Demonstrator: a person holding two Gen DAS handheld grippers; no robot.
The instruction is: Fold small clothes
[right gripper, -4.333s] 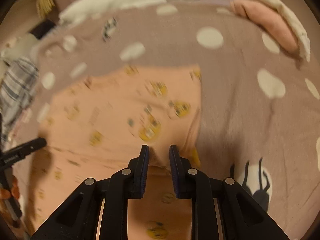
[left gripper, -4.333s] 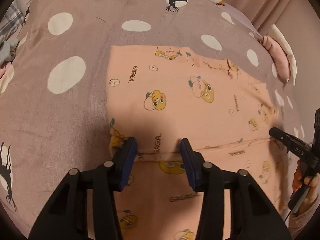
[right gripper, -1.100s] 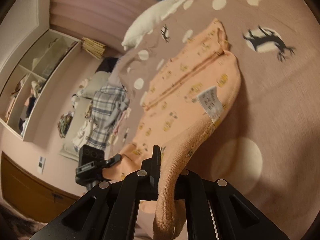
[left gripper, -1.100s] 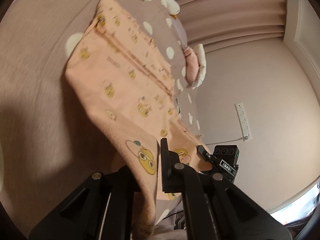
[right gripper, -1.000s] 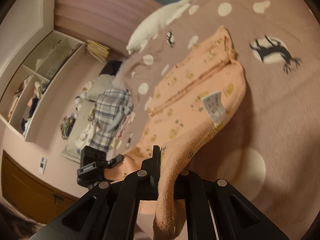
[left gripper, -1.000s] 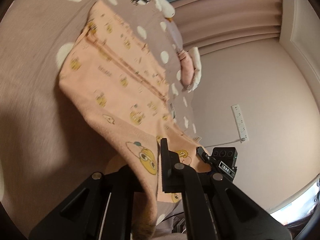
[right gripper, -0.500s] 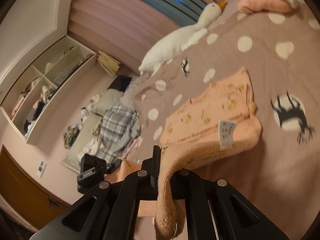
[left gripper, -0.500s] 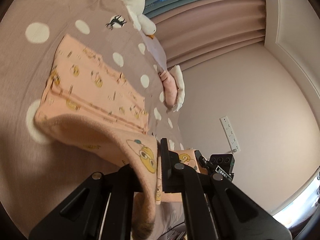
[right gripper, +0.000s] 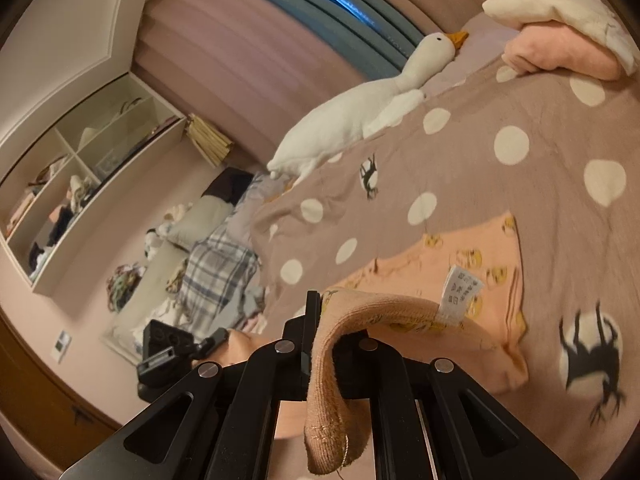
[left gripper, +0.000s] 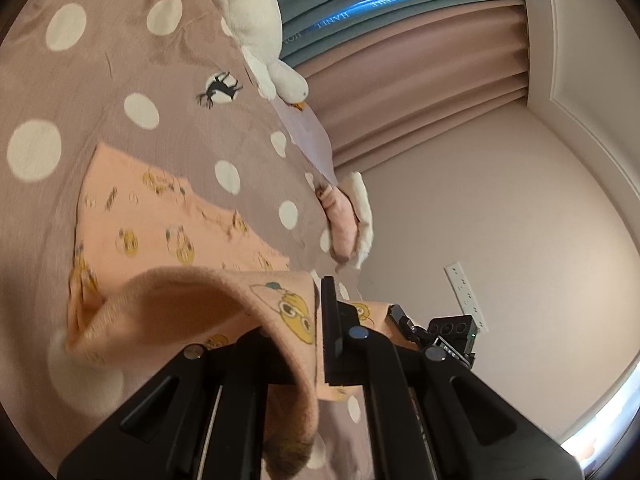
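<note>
A small peach garment printed with yellow cartoon faces lies on the mauve dotted bedspread. Its near edge is lifted and curls back over the flat part. My left gripper is shut on one corner of that edge, and cloth drapes down over its left finger. My right gripper is shut on the other corner of the garment, whose white care label hangs from the raised fold. Each gripper shows small in the other's view, with the peach edge stretched between them.
A white plush goose lies at the head of the bed. A pink and cream pillow sits at the far right. Plaid clothes are heaped left of the bed. Wall shelves and curtains stand behind.
Both grippers have risen and carried the garment's near edge forward over the rest. The flat part now looks shorter, and the views tilt up toward the curtains and wall.
</note>
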